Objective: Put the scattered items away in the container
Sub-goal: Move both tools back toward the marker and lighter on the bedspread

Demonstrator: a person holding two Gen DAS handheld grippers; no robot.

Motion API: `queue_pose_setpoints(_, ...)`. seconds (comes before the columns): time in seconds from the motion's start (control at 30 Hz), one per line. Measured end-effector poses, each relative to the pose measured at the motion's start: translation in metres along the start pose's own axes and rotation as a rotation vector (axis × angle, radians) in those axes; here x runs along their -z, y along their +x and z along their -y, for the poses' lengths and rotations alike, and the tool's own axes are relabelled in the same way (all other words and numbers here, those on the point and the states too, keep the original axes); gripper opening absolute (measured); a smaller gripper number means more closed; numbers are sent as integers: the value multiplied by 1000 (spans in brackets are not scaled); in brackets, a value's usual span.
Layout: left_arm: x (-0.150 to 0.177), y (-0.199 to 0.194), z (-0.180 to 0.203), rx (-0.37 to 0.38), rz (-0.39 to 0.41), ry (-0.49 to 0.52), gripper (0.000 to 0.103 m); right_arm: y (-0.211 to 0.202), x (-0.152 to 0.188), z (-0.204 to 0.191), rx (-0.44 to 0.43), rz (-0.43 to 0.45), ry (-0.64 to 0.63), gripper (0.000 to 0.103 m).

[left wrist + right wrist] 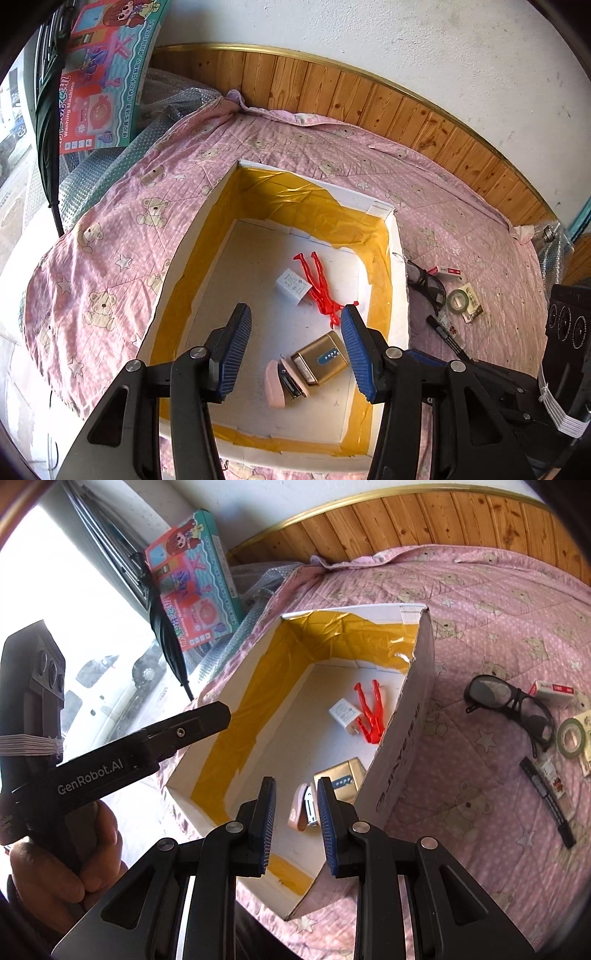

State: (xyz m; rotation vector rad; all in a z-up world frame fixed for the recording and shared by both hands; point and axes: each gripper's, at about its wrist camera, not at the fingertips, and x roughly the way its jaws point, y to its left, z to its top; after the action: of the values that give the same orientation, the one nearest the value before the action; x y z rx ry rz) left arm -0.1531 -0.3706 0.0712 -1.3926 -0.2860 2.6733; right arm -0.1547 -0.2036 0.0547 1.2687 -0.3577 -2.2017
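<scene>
Here, in the left wrist view, our left gripper (295, 332) hung wide and empty above the box (400, 258), where four items already lay. In the right wrist view, our right gripper (295, 812) was narrow, holding nothing; we judged the glasses (511, 705) came next.

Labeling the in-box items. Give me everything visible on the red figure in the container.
The red figure is a small, thin, glossy doll-like toy that looks like plastic, all one bright red. It lies flat on the white floor of the box, legs pointing toward the far wall and spread slightly. The white charger lies right beside it, apparently touching its side. In the right wrist view its lower part is hidden behind the box wall. Neither gripper touches it.
</scene>
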Motion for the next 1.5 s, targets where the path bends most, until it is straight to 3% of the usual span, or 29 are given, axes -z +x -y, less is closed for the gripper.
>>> queue_pose_setpoints(0.27, 28, -29, 14, 26, 28, 8, 52, -18, 29, 2, -1, 2, 18, 26)
queue_pose_setpoints(0.93, 80, -52, 55, 77, 23, 37, 52, -55, 82, 29, -24, 18, 65, 26)
queue_pose_setpoints(1.5, 111, -37, 122, 126, -34, 125, 52, -78, 116, 82, -21, 35, 162, 26)
